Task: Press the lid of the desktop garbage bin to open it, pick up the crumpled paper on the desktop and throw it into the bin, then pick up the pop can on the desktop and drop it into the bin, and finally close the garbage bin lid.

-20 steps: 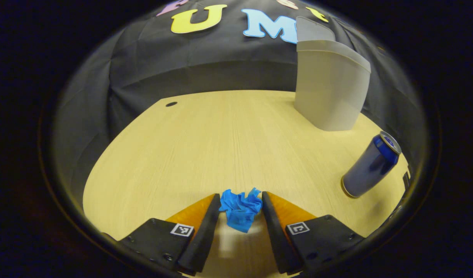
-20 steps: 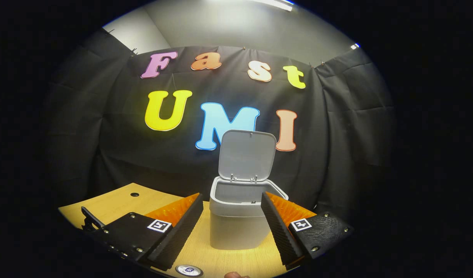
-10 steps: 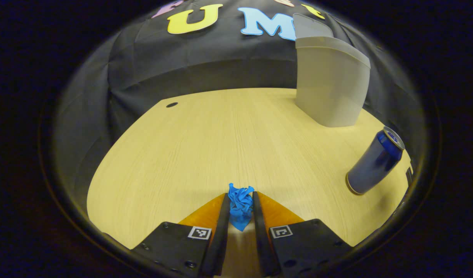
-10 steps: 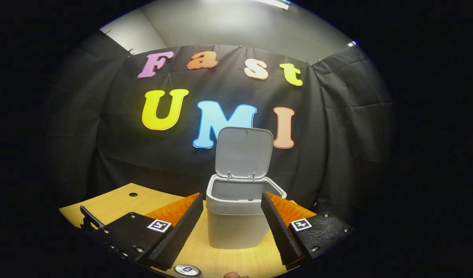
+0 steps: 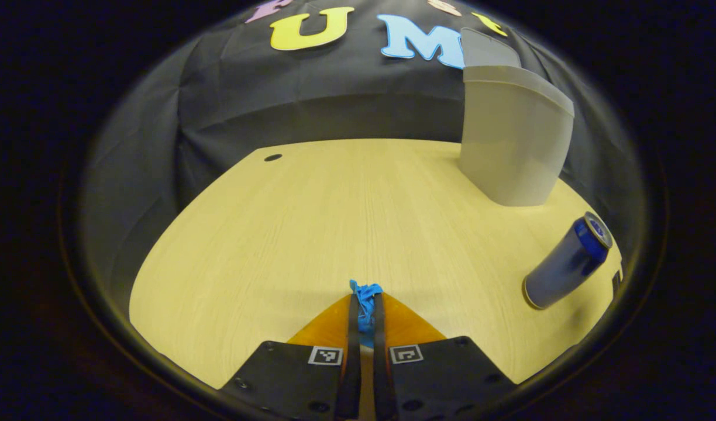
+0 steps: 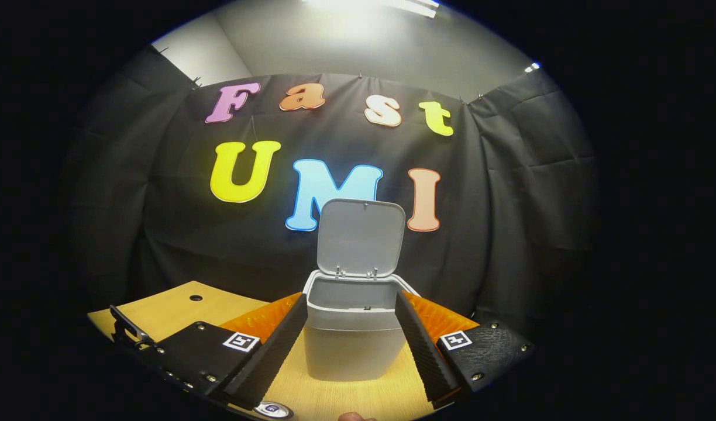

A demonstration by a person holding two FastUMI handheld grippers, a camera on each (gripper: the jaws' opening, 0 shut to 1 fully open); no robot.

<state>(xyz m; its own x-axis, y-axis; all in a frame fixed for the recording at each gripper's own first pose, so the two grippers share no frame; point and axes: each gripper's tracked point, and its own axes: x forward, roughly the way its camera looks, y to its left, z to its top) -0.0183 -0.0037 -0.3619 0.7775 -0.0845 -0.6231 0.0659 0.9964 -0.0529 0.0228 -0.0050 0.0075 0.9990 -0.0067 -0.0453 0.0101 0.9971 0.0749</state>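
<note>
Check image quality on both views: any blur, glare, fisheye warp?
Left gripper view: sharp; table edge bows, pop can leans from the fisheye and casts a soft shadow. Right gripper view: ceiling light blows out at top, bin crisp, table dim.

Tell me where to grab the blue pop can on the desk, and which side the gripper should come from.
Grip the pop can across the middle of its round body, coming in level from the side with the jaws well open. It stands upright on the desk, apart from the bin, so its sides look free. The right gripper is open and probably best placed.
</note>
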